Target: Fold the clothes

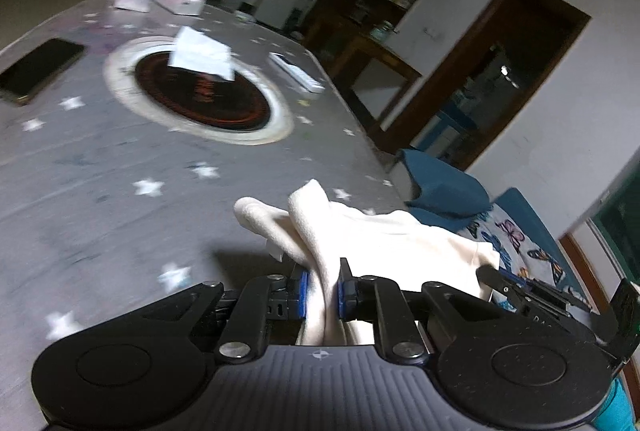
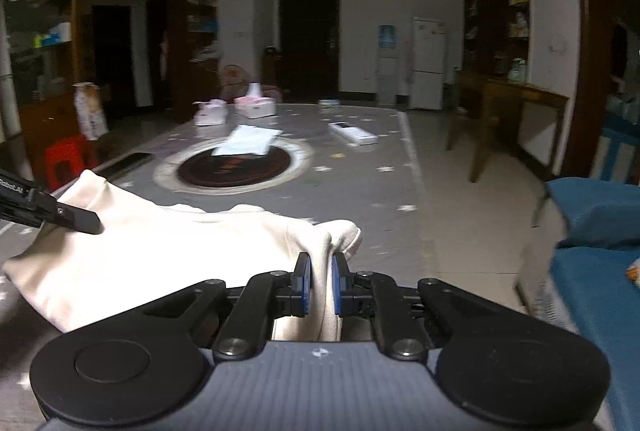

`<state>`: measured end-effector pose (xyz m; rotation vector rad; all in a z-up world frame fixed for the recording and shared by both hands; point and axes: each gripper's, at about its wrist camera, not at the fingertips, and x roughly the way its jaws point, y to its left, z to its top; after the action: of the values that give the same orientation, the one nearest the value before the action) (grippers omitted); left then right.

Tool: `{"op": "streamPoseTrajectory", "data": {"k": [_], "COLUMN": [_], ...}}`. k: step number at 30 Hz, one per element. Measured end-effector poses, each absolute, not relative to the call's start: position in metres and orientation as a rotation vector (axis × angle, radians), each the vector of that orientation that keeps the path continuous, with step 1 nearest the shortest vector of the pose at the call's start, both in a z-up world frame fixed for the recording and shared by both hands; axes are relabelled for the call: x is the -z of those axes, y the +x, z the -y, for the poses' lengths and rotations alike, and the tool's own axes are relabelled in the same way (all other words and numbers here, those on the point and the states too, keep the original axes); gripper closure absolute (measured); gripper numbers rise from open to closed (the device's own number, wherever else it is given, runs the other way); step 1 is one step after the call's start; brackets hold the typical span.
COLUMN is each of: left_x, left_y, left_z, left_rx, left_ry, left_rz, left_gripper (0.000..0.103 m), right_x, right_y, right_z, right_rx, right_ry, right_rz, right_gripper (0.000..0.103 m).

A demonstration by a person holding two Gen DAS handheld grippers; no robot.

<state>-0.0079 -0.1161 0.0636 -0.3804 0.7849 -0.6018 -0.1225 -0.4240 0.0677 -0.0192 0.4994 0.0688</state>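
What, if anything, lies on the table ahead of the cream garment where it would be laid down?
Nothing visible close by. Both tongs, left and right, grip the cream garment; the table just beyond is bare. The paper lies farther off.

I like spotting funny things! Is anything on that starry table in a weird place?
Yes. A white sheet of paper lies right on the dark round cooktop set in the table, an odd spot for paper. The cream garment is bunched up, pinched by both grippers.

Cream garment (image 2: 168, 255) — soft, bunched, lifted at both ends — sags over the star-patterned grey table (image 1: 100, 199).
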Motion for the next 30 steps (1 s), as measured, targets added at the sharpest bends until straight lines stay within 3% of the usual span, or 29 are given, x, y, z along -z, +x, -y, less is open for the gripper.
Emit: {"op": "streamPoseTrajectory", "data": {"k": [14,24,30], "left_x": [-0.035,-0.031,-0.048], "left_y": [0.033,0.042,0.045], "left_z": [0.184,0.17,0.184], "left_rx": [0.617,0.488,0.543], "left_ry": [-0.262,-0.197,-0.185], "left_rz": [-0.835,-0.825,-0.773], "left_gripper": [0.087,0.07,0.072], "right_x": [-0.042,-0.024,-0.031], "right_y": [-0.082,-0.063,-0.053], "right_z": [0.472,0.474,0.465], "right_rx": [0.044,0.091,-0.002], "right_ry": [-0.055,-0.084,-0.022], "right_rz": [-0.561,-0.61,-0.616], "right_gripper": [0.094,0.092,0.092]}}
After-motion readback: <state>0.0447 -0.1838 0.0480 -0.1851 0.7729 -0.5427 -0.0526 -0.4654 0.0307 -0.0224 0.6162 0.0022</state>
